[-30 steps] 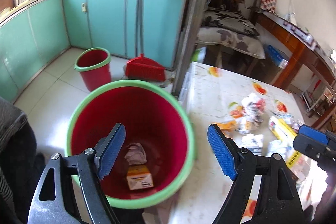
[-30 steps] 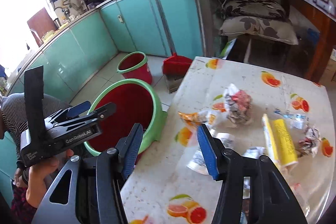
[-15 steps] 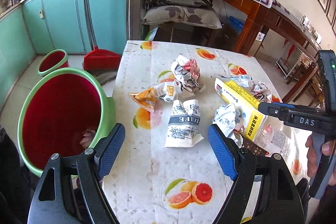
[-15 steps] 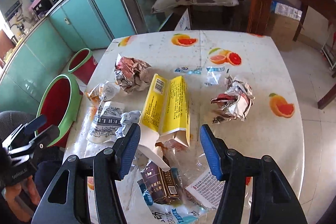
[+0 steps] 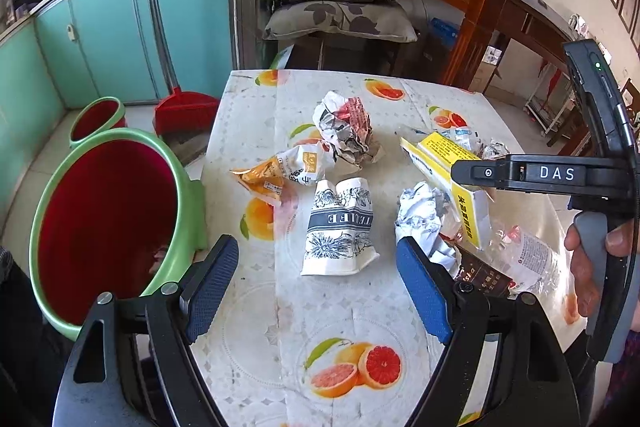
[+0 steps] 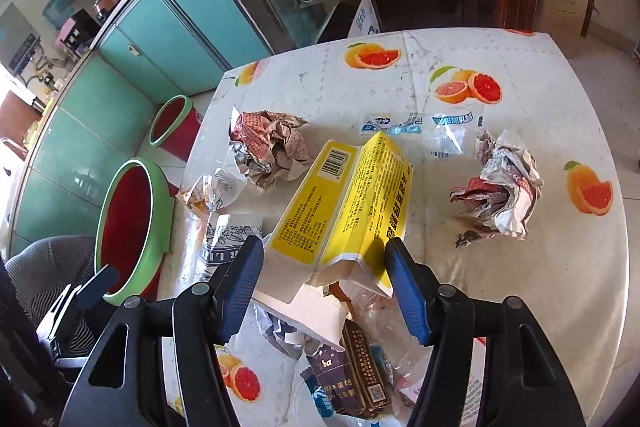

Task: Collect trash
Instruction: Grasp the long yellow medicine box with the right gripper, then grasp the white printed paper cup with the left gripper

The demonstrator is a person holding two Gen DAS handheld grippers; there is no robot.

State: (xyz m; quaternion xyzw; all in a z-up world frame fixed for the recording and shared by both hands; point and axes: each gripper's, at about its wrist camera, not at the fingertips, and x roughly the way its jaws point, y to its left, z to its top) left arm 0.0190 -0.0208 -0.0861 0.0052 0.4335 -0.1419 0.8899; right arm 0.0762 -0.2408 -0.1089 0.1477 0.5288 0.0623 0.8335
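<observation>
Trash lies on a table with a fruit-print cloth [image 5: 288, 323]. My left gripper [image 5: 316, 287] is open and empty, just short of a crumpled white-and-navy paper bag [image 5: 340, 227]. An orange snack wrapper [image 5: 280, 173] and a crumpled newspaper ball [image 5: 346, 131] lie beyond it. My right gripper [image 6: 326, 287] is open and empty above the near end of a yellow carton [image 6: 344, 203]. A second newspaper ball [image 6: 500, 187] lies to its right. The red bin with a green rim [image 5: 104, 227] stands left of the table, also in the right wrist view [image 6: 128, 223].
A smaller red bin [image 5: 98, 115] and a red dustpan with broom [image 5: 184, 111] stand on the floor by teal cabinets [image 5: 112, 39]. A chair with cushions [image 5: 340, 11] stands behind the table. Brown packets and clear plastic [image 6: 356, 367] lie at the near edge.
Both grippers have swung from the bin side to over the table's trash. The left one has come closer to the paper bag and the right one lower over the yellow carton.
</observation>
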